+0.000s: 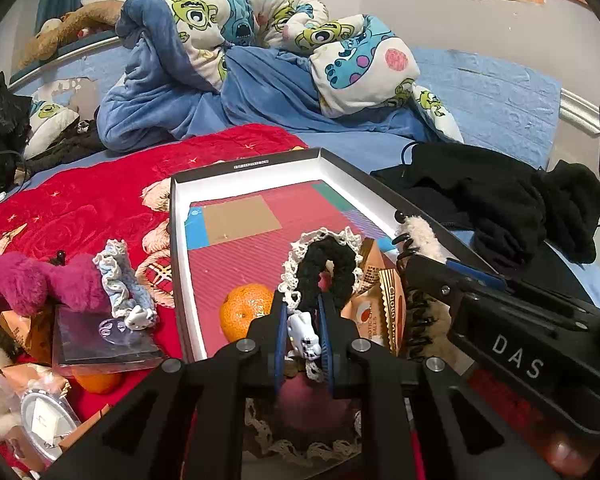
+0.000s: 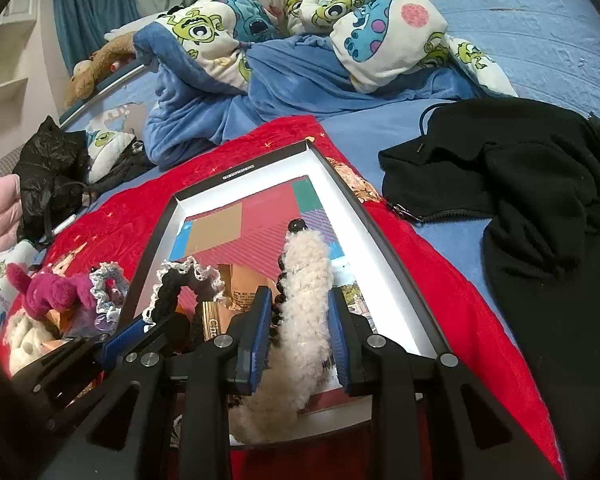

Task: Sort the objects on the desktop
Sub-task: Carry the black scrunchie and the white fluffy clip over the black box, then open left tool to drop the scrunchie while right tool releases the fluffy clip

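Over the box: both grippers hang above the near end of the shallow white-walled box, which lies on the red blanket.
Left gripper: jaws narrow, clamped on the small white charm of a black lace-edged scrunchie, whose loop stands up at 12 o'clock from the fingertips.
Right gripper: jaws pressed on a fluffy cream hair claw with black teeth, held upright over the box floor.
Already in the box: an orange at 9 o'clock from the left gripper, and snack packets at 3 o'clock.
Still outside: at 9 o'clock of the box lie a blue-and-white scrunchie, a magenta plush toy, a clear flat case and a second orange.
Progress: judged partly done; two items seem about to be set down, several remain.
Far end of box: bare at 12 o'clock.
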The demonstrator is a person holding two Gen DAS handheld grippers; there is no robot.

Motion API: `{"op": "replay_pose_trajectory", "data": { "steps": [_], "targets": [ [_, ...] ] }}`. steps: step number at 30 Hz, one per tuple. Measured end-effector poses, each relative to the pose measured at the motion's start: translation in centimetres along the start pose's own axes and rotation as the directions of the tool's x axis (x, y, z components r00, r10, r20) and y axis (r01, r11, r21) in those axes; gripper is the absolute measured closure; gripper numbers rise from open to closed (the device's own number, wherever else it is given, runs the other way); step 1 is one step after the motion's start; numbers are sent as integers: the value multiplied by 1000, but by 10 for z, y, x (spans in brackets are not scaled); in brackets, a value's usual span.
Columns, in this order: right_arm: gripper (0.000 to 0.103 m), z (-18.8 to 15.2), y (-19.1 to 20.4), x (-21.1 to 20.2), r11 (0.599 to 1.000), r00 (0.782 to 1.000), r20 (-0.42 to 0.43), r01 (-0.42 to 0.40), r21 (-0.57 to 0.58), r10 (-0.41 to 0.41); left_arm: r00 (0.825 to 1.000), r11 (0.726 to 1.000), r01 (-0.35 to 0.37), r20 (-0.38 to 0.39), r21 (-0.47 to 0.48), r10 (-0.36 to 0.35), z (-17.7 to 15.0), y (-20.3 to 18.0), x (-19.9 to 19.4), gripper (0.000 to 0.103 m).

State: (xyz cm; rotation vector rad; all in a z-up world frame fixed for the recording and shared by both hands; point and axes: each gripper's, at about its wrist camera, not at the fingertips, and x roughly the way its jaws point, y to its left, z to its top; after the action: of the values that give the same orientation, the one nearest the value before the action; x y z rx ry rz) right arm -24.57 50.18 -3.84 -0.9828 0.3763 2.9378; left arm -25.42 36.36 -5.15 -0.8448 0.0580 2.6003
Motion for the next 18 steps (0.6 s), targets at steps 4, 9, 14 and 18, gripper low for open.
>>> {"op": "replay_pose_trajectory", "data": {
  "steps": [4,9,14,18],
  "targets": [
    [76,0,0,0,1000,1000,2,1,0,-1,1000,1000,-12,1,4,12,0,-1,0,87],
    [76,-3,2,-2,1000,1000,19,12,-16,-11,1000,1000,-10,-1,10,10,0,-2,1,87],
    [75,-5,5,-4,999,999,42,21,-26,-20,1000,1000,-10,3,4,10,0,-1,1,87],
    [74,-6,5,-7,999,998,59,17,-31,-15,1000,1000,-23,13,6,23,0,0,-1,87]
  ]
}}
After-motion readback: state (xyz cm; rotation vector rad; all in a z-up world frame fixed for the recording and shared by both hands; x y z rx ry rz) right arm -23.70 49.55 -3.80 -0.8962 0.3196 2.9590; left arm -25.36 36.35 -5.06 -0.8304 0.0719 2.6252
